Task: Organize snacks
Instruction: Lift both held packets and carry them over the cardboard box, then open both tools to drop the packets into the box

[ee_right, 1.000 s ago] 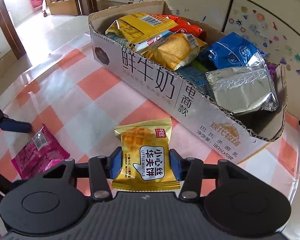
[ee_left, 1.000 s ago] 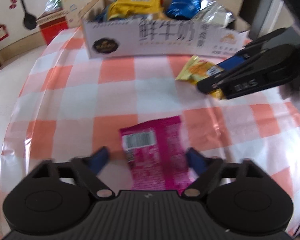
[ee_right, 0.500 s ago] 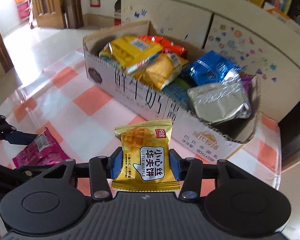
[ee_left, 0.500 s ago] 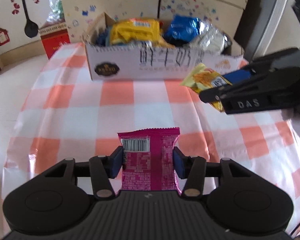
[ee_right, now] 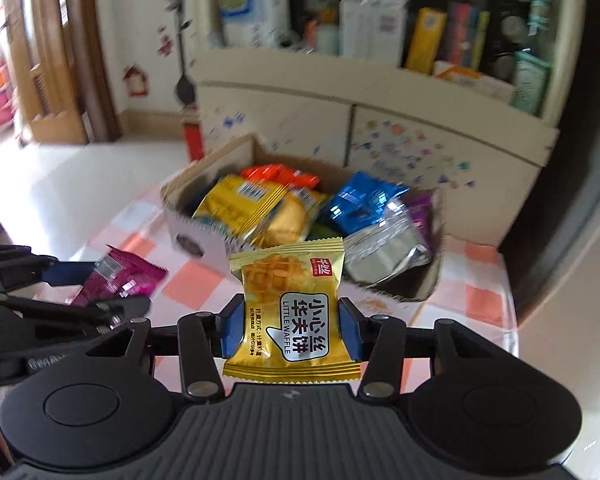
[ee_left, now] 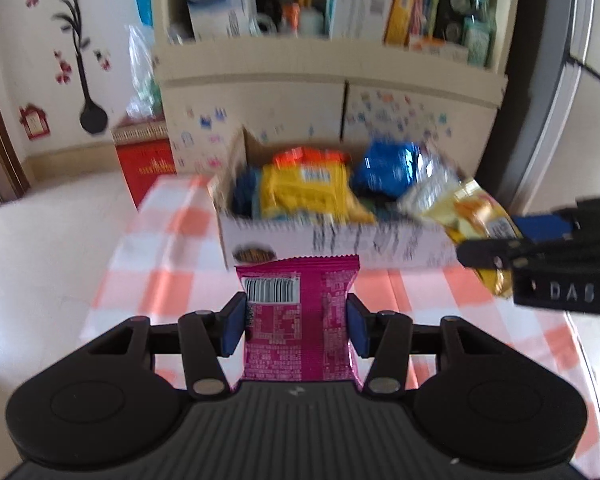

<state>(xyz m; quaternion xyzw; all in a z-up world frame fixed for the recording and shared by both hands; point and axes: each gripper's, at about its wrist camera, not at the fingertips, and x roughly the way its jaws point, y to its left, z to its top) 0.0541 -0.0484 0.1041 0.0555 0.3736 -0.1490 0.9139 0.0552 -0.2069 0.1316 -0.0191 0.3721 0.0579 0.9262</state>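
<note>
My left gripper [ee_left: 296,326] is shut on a pink snack packet [ee_left: 300,320], held upright above the checked tablecloth with its barcode facing me. My right gripper [ee_right: 291,332] is shut on a yellow waffle packet [ee_right: 294,312]. The open cardboard box [ee_left: 340,240] stands ahead of both, holding yellow, blue, orange and silver snack bags. In the left wrist view the right gripper [ee_left: 500,254] comes in from the right with the yellow waffle packet [ee_left: 476,220] at the box's near right corner. In the right wrist view the left gripper [ee_right: 100,292] with the pink packet [ee_right: 120,280] sits lower left.
The table carries an orange-and-white checked cloth [ee_left: 420,292]. Behind the cardboard box [ee_right: 204,240] stands a cream cabinet [ee_left: 340,92] with a cluttered shelf on top. A red box [ee_left: 148,164] sits on the floor at the left, and a dark post [ee_left: 540,100] rises at the right.
The left gripper's jaws closed on the pink packet and lifted it off the cloth. Both grippers rose and tilted up, so the box looks farther and lower in view. The right kept its yellow packet.
</note>
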